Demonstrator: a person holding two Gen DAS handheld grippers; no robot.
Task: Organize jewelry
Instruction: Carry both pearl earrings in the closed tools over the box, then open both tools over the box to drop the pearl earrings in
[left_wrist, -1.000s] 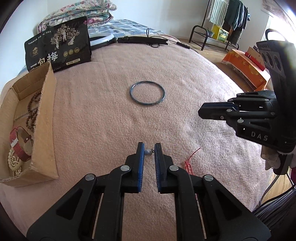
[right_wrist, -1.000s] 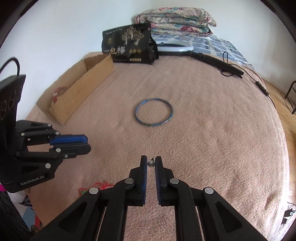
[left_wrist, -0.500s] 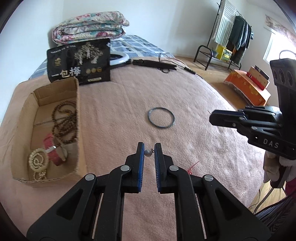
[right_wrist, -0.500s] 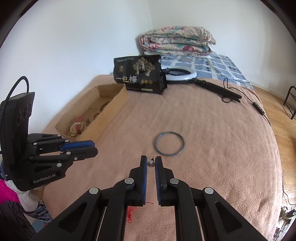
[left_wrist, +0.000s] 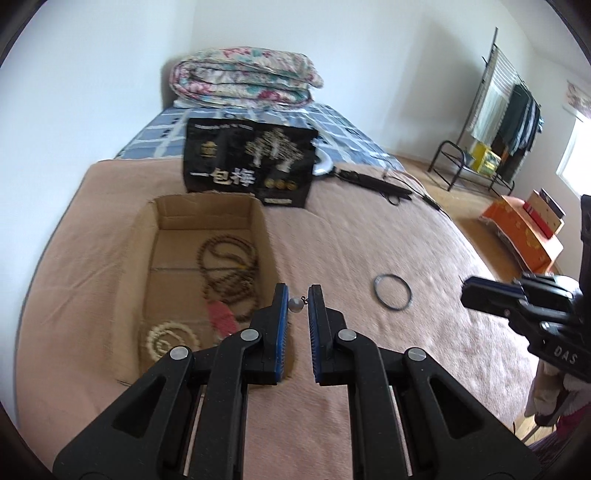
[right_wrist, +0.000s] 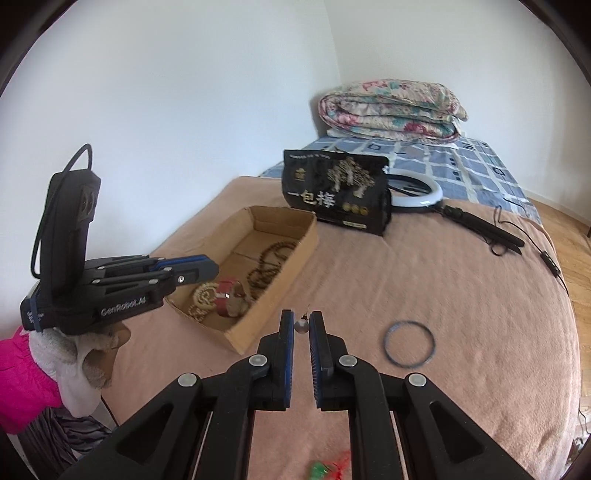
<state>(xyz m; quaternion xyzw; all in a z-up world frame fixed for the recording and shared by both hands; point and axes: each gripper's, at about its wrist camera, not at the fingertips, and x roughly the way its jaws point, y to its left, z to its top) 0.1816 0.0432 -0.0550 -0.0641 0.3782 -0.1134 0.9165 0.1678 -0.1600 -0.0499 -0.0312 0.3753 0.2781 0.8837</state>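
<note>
- The bed (left_wrist: 369, 236), covered by a pink-brown blanket (right_wrist: 424, 280), carries everything we describe; a folded floral quilt (left_wrist: 245, 79) sits at its far end.
- A black bag with gold print (left_wrist: 249, 168) stands upright just beyond the far end of the cardboard box (left_wrist: 264, 229), which lies open toward the left edge of the bed.
- Inside the box we see a brown bead necklace (left_wrist: 229, 269), a red strap (right_wrist: 231, 293) and a coil of cream beads (left_wrist: 168, 338) at the near end.
- A ring light (right_wrist: 424, 192) on a black handle lies behind and to the right of the bag.
- Our left gripper (left_wrist: 298, 304) is held above the near right edge of the box; its blue pads pinch a small grey bead earring (left_wrist: 295, 303) between their tips.
- Our right gripper (right_wrist: 301, 326) hangs just beside the near corner of the box; its tips are pressed on a second small grey bead earring (right_wrist: 301, 326).
- A dark bangle (left_wrist: 392, 298) lies flat on the blanket, well right of the box and apart from both grippers.
- A scrap of red and green string (right_wrist: 328, 467) lies on the blanket at the near edge, under our right gripper.
</note>
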